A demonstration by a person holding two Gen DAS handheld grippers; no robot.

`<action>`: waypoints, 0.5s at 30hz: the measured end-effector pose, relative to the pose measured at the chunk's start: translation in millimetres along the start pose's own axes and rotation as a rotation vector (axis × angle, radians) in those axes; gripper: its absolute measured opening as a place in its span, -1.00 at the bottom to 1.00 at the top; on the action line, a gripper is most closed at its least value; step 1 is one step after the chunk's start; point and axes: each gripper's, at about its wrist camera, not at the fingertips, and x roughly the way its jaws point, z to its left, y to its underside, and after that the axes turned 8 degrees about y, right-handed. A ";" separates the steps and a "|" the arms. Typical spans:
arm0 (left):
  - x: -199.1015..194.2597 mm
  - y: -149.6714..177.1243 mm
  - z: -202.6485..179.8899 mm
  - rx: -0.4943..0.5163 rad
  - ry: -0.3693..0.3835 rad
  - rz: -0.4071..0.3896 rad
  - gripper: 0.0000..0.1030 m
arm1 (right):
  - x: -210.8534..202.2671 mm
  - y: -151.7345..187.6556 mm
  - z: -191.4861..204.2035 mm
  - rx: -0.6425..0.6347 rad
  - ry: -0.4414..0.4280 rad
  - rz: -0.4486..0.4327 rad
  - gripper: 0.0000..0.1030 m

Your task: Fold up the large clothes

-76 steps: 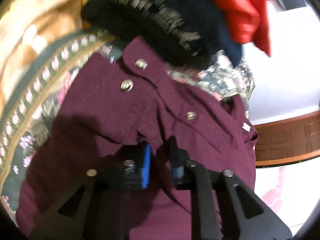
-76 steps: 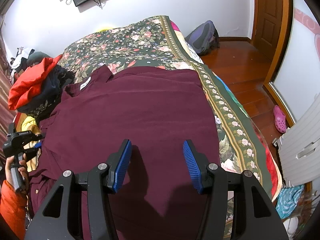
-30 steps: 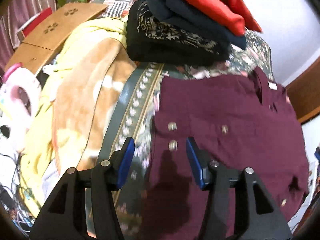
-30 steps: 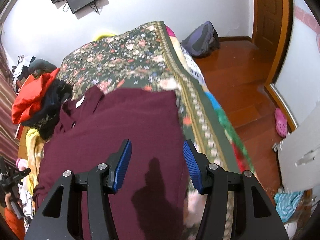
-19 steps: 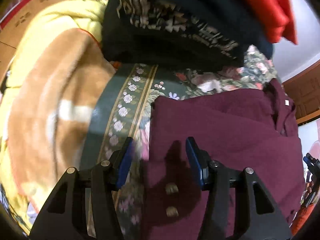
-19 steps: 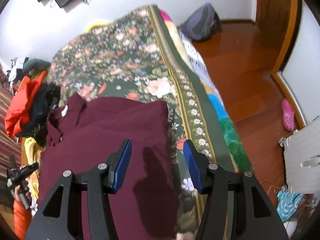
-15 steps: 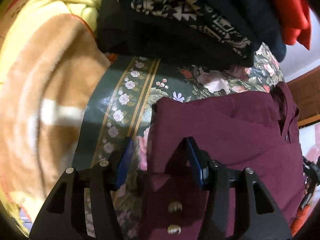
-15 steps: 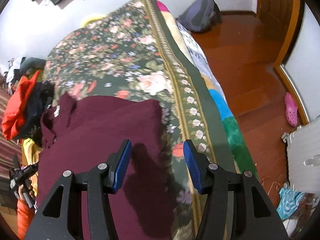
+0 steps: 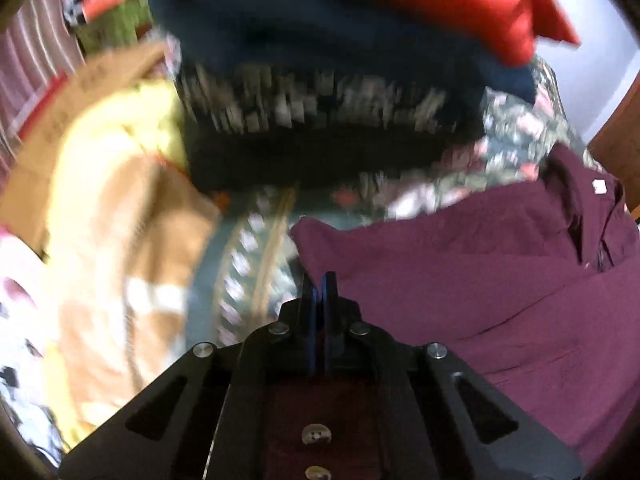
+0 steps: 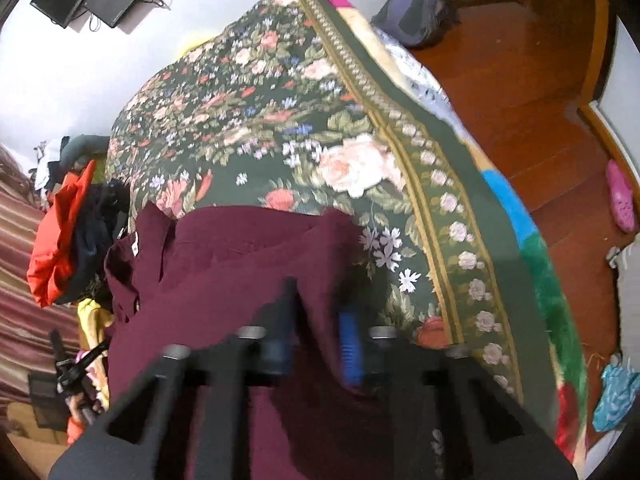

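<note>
A large maroon button shirt (image 9: 460, 264) lies on the floral bedspread (image 10: 256, 120), collar with a white tag toward the clothes pile. My left gripper (image 9: 319, 284) is shut on the shirt's folded edge near its left corner, with two buttons below the fingers. In the right wrist view the shirt (image 10: 224, 264) fills the lower middle. My right gripper (image 10: 318, 320) is at the shirt's right edge, its blurred blue pads (image 10: 350, 344) partly closed around a raised fold of maroon cloth.
A pile of folded clothes, red (image 9: 420, 4) over navy and a patterned black one (image 9: 320, 128), sits just beyond the shirt. A yellow and tan blanket (image 9: 120, 208) lies left. The bed's right edge drops to a wood floor (image 10: 540, 80) with a backpack (image 10: 416, 8).
My left gripper has closed on the shirt's edge. My right gripper has narrowed around the shirt's right edge. Both views have moved closer to the shirt's shoulder end.
</note>
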 end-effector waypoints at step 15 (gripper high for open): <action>-34.4 -58.0 -8.4 0.078 -0.098 -0.153 -0.98 | -25.5 -37.7 61.3 -0.161 0.078 -0.164 -0.87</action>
